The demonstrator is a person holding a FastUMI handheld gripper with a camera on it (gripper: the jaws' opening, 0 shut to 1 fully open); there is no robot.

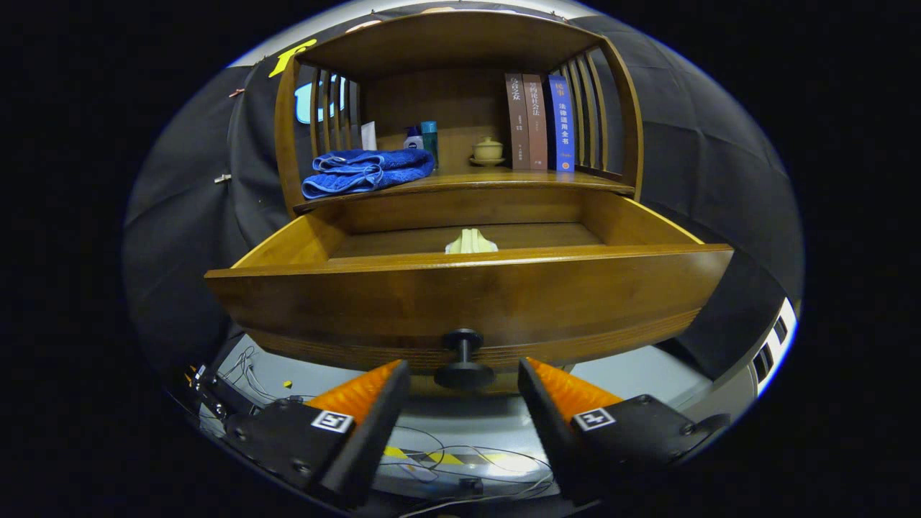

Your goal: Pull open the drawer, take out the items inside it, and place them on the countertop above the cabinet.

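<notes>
- Drawer (pixel 468 288) pulled open, pale item (pixel 470 242) lying inside near the front.
- Gripper (pixel 464 381) spread, fingers flanking the knob (pixel 463 363), not touching.
- Blue towel (pixel 367 171) on countertop (pixel 504 180), left.

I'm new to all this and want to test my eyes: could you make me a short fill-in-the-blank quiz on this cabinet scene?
1. The drawer of the cabinet is pulled ____.
2. The pale item lies ____ the drawer.
3. On the countertop, the folded towel is ____ in colour.
4. The gripper is open, with the drawer's ____ between its fingers, untouched.

Missing words: open; inside; blue; knob
</notes>
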